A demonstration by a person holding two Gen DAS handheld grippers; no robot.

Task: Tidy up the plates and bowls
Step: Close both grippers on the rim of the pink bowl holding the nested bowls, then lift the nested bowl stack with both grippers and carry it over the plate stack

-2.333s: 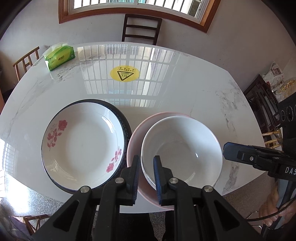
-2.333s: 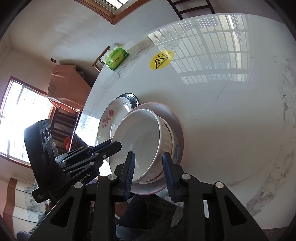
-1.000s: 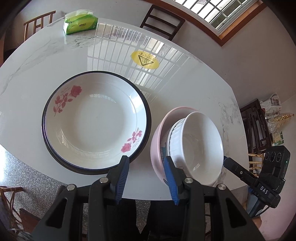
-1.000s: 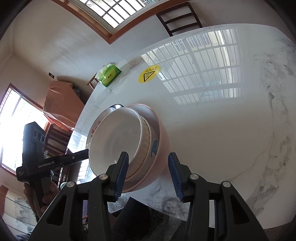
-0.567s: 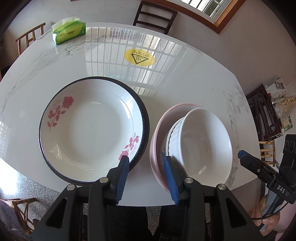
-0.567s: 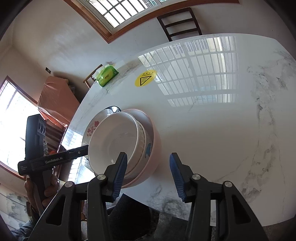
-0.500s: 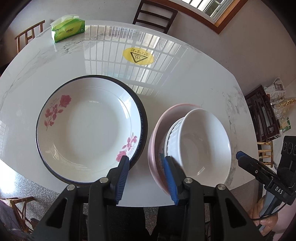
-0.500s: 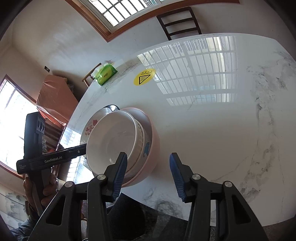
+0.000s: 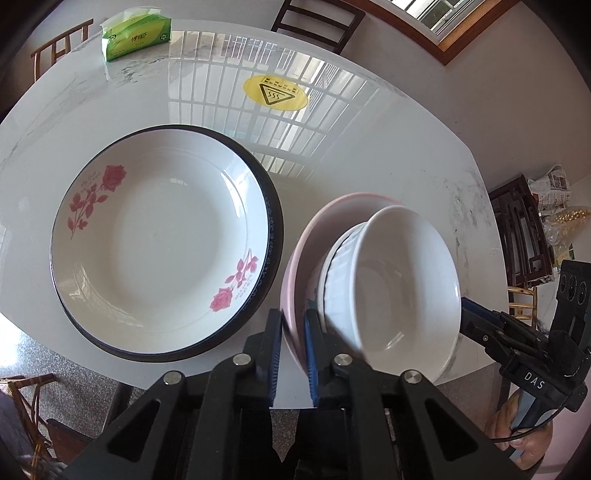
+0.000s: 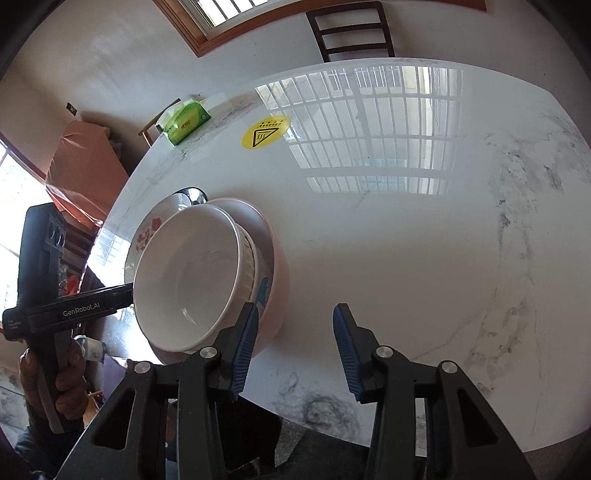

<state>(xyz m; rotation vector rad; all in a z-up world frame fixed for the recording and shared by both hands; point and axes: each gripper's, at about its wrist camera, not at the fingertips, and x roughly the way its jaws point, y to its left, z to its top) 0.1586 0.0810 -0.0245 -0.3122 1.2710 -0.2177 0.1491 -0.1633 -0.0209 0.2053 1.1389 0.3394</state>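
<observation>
A white rose-patterned plate (image 9: 162, 236) lies on a black-rimmed plate on the white marble table (image 9: 369, 147). To its right a pink bowl (image 9: 314, 229) holds stacked white bowls (image 9: 399, 288). My left gripper (image 9: 293, 343) is shut on the pink bowl's near rim, and the stack tilts. In the right wrist view the stack (image 10: 192, 273) is at left, and my right gripper (image 10: 295, 343) is open and empty beside its right side, over bare table.
A green tissue pack (image 9: 135, 33) sits at the far left edge, and a yellow warning sticker (image 9: 275, 94) is stuck mid-table. Dark chairs (image 9: 317, 22) stand beyond the far edge. A dark cabinet (image 9: 517, 229) stands to the right.
My left gripper closed onto the pink bowl's rim, and the bowl stack tilted up. My right gripper stayed open and drew slightly away to the stack's right.
</observation>
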